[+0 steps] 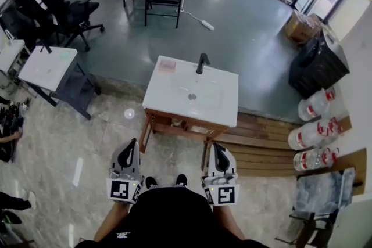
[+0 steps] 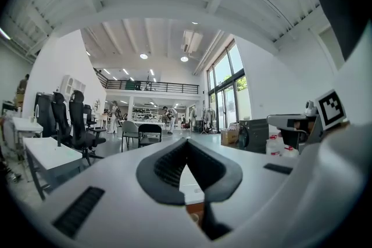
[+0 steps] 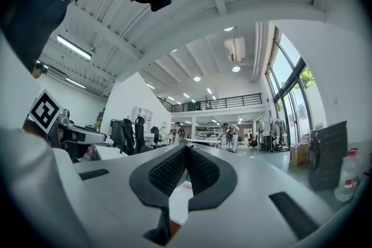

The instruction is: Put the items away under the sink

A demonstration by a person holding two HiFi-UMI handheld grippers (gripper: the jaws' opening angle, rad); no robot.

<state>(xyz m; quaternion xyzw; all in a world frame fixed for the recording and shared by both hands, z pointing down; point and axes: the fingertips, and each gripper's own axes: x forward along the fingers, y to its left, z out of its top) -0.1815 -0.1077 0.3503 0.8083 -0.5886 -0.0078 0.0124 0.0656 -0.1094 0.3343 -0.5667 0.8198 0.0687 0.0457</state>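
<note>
- The left gripper [image 1: 133, 142] is held low in front of the person, its jaws closed tip to tip with nothing between them.
- The right gripper [image 1: 217, 147] is level with it and well apart from it, also closed and empty; its pads meet at the tip.
- Both grippers point forward at a white sink [image 1: 229, 87], which stands just ahead of them and between their lines.
- A black faucet [image 1: 201, 62] rises at the sink's far edge, beyond the basin.
- A small pink item [image 1: 167, 65] lies on the sink top at its far-left corner, ahead of the left gripper; what it is cannot be told.
- Under the sink is a wooden frame [image 1: 174, 128], the nearest part to the jaws; what it holds is too small to tell.
- Ahead and to the right of the right gripper, three large clear bottles [image 1: 314, 133] lie on their sides.
- Beyond them stands a black bin [image 1: 317, 67].
- To the left of the left gripper, farther ahead, is a white table [image 1: 46, 67].
</note>
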